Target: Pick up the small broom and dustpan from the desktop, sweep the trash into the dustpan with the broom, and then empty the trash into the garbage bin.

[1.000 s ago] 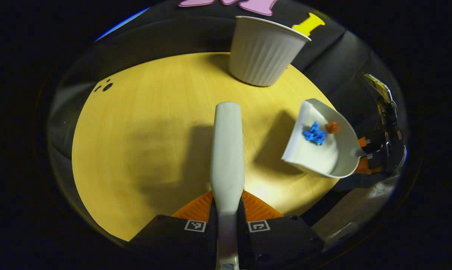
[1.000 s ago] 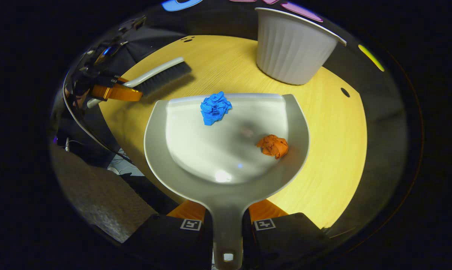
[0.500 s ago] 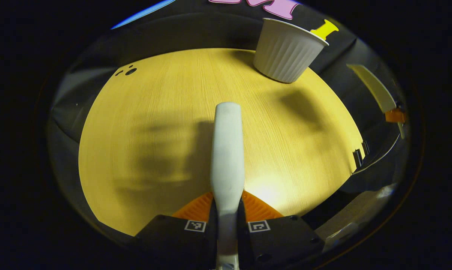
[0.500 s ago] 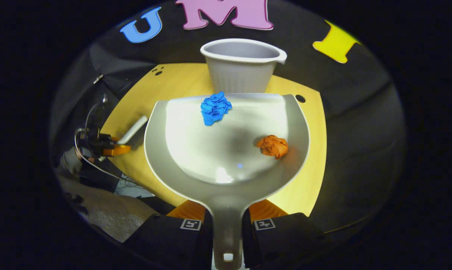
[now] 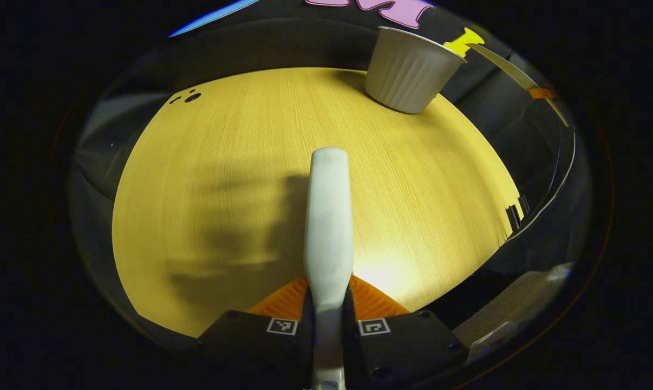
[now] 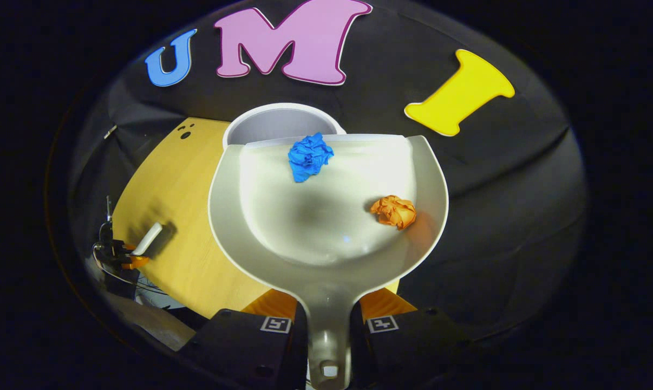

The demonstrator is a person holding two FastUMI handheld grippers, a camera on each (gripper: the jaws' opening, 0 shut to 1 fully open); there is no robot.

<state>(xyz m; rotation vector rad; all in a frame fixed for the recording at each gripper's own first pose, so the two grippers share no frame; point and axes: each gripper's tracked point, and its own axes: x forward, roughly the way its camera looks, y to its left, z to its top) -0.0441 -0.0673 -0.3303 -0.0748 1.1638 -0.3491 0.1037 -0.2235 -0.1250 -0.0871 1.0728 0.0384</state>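
Risk of a miss: dustpan (image 6: 326,216) lip just over near rim of garbage bin (image 6: 283,122), so too shallow a tip could drop blue wad (image 6: 310,156) or orange wad (image 6: 394,211) onto desktop (image 6: 169,189). Right gripper (image 6: 328,325) clenched on dustpan handle; bin apparently empty. Left gripper (image 5: 327,325) clamped on broom (image 5: 328,216), low over desktop.

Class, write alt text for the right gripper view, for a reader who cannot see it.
The right gripper holds a dustpan by its handle, its front edge raised over the open garbage bin. A crumpled blue paper ball and an orange one lie in the pan. At far left, over the wooden desktop, the left gripper holds the broom.
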